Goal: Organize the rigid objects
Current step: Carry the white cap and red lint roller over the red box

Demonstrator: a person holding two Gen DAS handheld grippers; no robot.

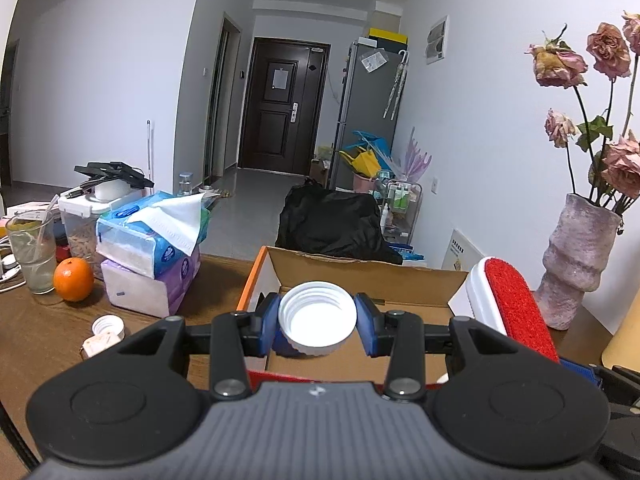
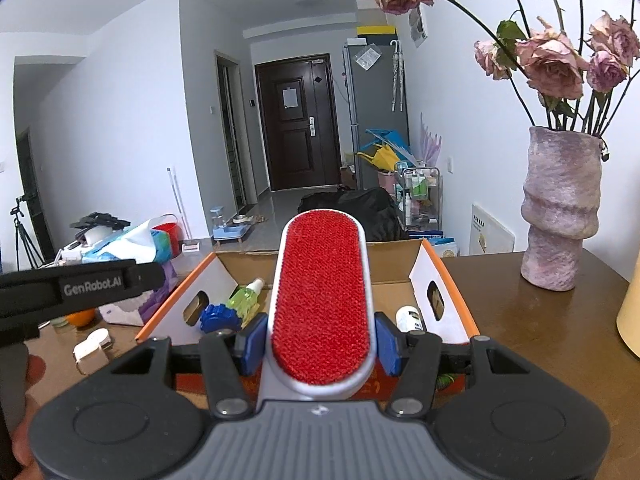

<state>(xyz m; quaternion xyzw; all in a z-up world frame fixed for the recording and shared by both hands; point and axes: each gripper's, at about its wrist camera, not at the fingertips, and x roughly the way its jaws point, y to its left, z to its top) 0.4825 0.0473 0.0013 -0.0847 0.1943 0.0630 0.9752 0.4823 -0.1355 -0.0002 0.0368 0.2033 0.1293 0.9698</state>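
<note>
While both claws hover over the near edge of an open cardboard box (image 2: 448,300) on the brown table (image 2: 520,320), each has something clamped between its blue pads. The left claw (image 1: 317,320) is closed on a white screw cap (image 1: 317,316), gripped by its ribbed sides with the threaded hollow facing the camera; the cap hangs above the box's near left part. The right claw (image 2: 320,336) is closed partway on a lint brush (image 2: 322,300), a white body with a red bristly face turned up, which sticks out forward over the middle of the box. In the left wrist view the same brush (image 1: 512,304) shows at the right, tilted, just beside the box's right wall.

Inside the box lie a small green spray bottle (image 2: 246,296) and a blue toothed piece (image 2: 220,318) on the left, and a small white bottle (image 2: 410,318) on the right.

Left of the box on the table are another white cap (image 1: 108,326) touching a small beige gadget (image 1: 98,346), an orange (image 1: 74,279), a glass with a straw (image 1: 32,252) and stacked tissue packs (image 1: 152,252). A rough pink vase (image 2: 560,208) of dried roses (image 2: 552,64) stands on the table to the right, well apart from the box. A hand (image 2: 24,400) shows at the left edge of the right wrist view, below the black body of the other gripper.
</note>
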